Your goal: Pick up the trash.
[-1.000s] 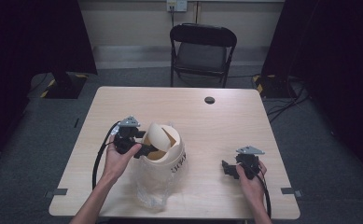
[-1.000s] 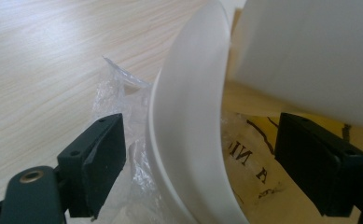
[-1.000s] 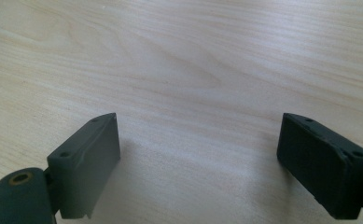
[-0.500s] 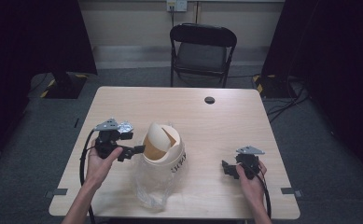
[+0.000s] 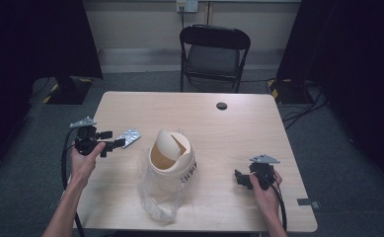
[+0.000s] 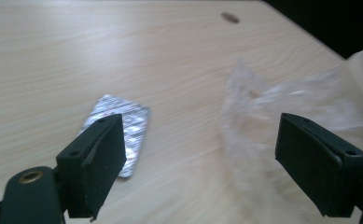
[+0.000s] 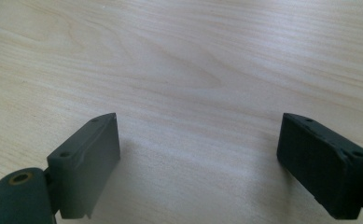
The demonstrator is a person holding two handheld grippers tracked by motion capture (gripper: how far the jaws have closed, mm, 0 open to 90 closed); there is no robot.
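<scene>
A silver blister pack (image 5: 129, 136) lies flat on the wooden table (image 5: 219, 128), left of a small cream swing-lid bin (image 5: 172, 158) that stands in a clear plastic bag (image 5: 155, 197). My left gripper (image 5: 114, 139) hovers at the table's left, its jaws open just short of the pack. In the left gripper view the blister pack (image 6: 128, 123) lies partly behind the left jaw, and the blurred bag (image 6: 263, 107) is at the right; the left gripper (image 6: 200, 161) holds nothing. My right gripper (image 5: 240, 178) rests open near the front right, with bare wood between its jaws (image 7: 198, 163).
A dark cable hole (image 5: 221, 105) is set in the table's far side. A black folding chair (image 5: 214, 52) stands behind the table. Cables trail from both grippers off the table's front edge.
My left gripper has drawn back leftward from the bin's lid. The blister pack, by the gripper before, now lies on the table in front of the jaws. The right hand has kept still.
</scene>
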